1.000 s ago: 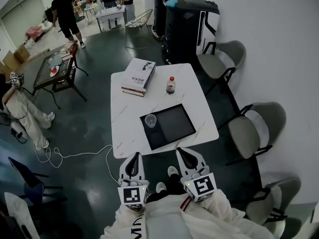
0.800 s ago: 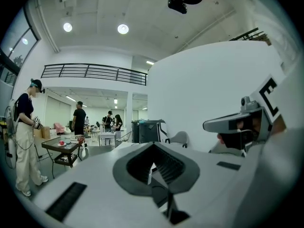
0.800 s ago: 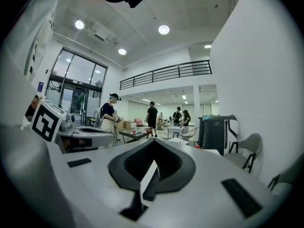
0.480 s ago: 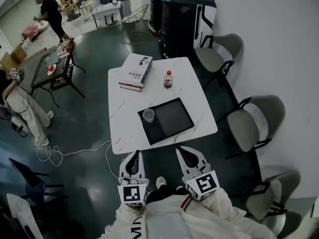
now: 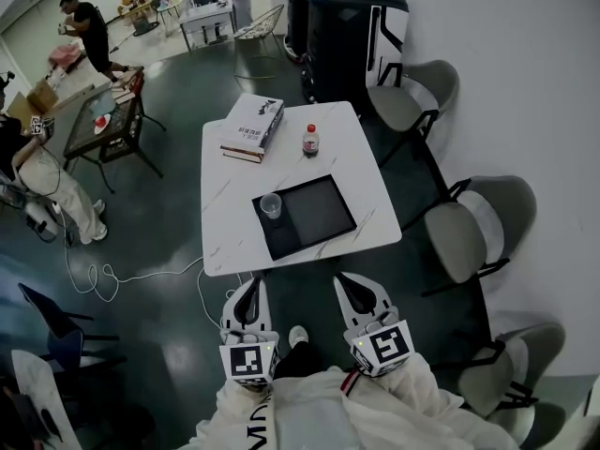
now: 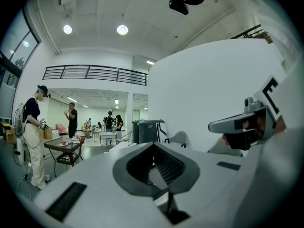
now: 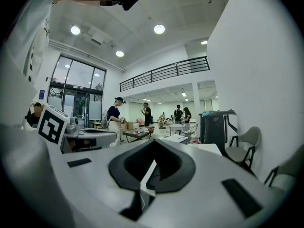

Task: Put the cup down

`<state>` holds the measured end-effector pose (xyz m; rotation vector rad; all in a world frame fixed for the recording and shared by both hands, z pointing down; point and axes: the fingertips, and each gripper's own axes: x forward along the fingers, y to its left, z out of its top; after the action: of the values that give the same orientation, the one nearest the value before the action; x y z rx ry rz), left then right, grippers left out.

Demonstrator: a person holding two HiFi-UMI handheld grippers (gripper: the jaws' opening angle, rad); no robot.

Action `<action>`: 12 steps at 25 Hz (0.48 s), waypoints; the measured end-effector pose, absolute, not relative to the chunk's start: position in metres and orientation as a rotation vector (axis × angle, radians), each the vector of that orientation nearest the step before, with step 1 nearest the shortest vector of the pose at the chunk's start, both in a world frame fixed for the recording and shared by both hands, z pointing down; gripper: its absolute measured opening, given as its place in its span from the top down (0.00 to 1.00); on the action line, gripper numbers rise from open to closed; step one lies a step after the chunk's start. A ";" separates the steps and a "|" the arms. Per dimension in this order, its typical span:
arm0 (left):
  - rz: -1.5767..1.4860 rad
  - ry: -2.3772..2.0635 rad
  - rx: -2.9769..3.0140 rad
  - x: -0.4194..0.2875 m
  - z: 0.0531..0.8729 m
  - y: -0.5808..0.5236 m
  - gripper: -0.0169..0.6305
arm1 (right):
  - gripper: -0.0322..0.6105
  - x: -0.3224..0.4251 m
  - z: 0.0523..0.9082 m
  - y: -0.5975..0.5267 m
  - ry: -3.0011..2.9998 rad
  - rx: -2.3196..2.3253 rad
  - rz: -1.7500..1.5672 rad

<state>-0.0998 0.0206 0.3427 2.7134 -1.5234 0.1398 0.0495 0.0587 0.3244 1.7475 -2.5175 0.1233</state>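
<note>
Standing on a white marble-patterned square table (image 5: pixel 230 242), head view:
- One flat black rectangular tray (image 5: pixel 319 212), near centre of the tabletop. It holds a single clear plastic cup (image 5: pixel 271 206), upright, in the tray's left part toward the far corner. Nothing is visible inside the cup, and it is the only item on the tray.
- One small bottle with a red cap (image 5: pixel 309 141), upright, just beyond the tray's far edge and apart from it. Its contents cannot be made out.
- One stack of two books, white cover uppermost (image 5: pixel 251 125), at the table's far left.
- Grey padded chairs with black frames (image 5: pixel 469 237) to the table's right.
- Left gripper (image 5: pixel 249 293) and right gripper (image 5: pixel 349 289), white with marker cubes. They are side by side off the table's near edge, pointing toward it, well apart from the cup.

Left gripper view:
- Left gripper (image 6: pixel 154 167): the jaws meet along a single seam, fully closed, with nothing between them.
- The right gripper (image 6: pixel 242 125) shows at right. A person in light trousers (image 6: pixel 32 137) stands far left.

Right gripper view:
- Right gripper (image 7: pixel 149 170): the jaws are pressed together and empty.
- The left gripper (image 7: pixel 90 137) shows at left. The table's white edge (image 7: pixel 206 148) and a tall black case (image 7: pixel 216 127) lie beyond.
- The cup is not discernible in this view.
</note>
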 end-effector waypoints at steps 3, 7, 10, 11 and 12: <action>0.121 -1.541 2.719 -0.088 0.334 0.038 0.96 | 0.94 0.058 0.322 0.075 -2.533 1.752 0.118; 0.135 -1.557 2.719 -0.074 0.333 0.059 0.96 | 0.94 0.071 0.317 0.095 -2.550 1.760 0.102; 0.126 -1.573 2.710 -0.072 0.334 0.069 0.96 | 0.94 0.073 0.317 0.102 -2.558 1.765 0.087; 0.129 -1.574 2.712 -0.071 0.334 0.071 0.96 | 0.94 0.073 0.316 0.103 -2.561 1.768 0.085; 0.129 -1.575 2.715 -0.070 0.333 0.073 0.96 | 0.94 0.073 0.315 0.104 -2.566 1.772 0.085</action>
<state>-0.0697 0.0729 0.3327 2.7146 -1.5752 0.1292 0.0734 0.1039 0.3146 1.7724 -2.5657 0.0849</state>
